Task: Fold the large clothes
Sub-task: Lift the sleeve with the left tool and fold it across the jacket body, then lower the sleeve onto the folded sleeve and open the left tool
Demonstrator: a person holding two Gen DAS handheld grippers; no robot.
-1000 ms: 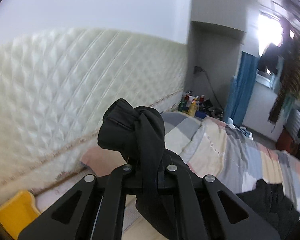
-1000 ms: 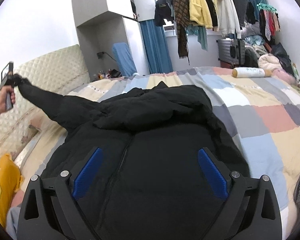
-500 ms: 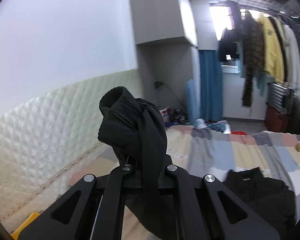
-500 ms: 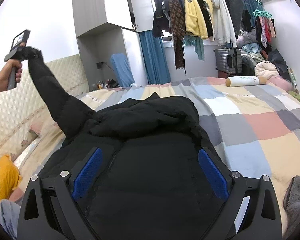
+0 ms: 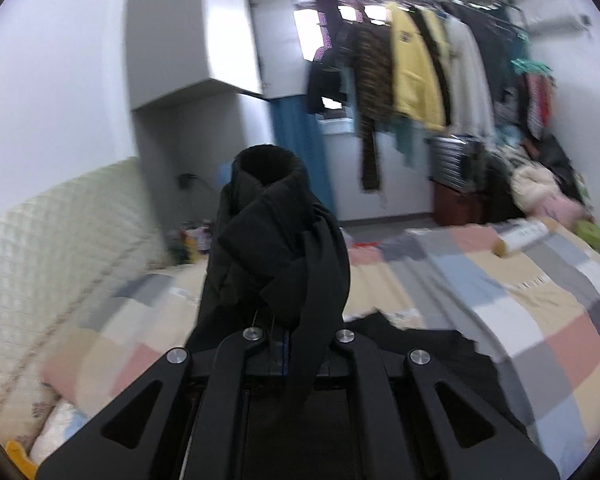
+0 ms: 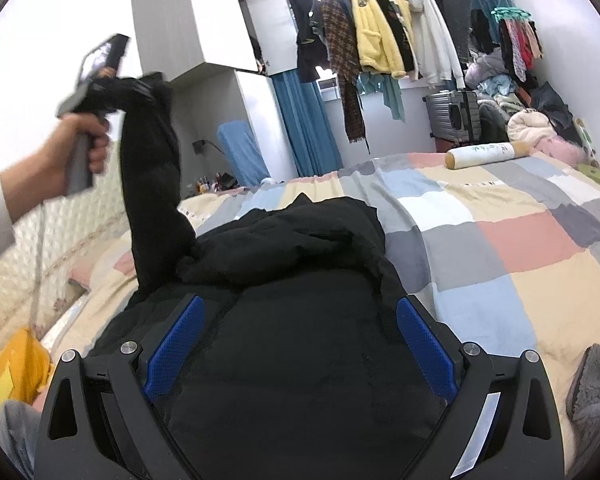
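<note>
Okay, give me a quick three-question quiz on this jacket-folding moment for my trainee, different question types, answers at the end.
1. True or false: the left gripper is shut on the cuff of the sleeve.
2. Multiple choice: the right gripper is A) clamped on the hood, B) open above the black jacket, C) out of view.
3. Fill in: the jacket lies on a patchwork ___.

Key: 1 true. 2 B. 3 bedspread.
</note>
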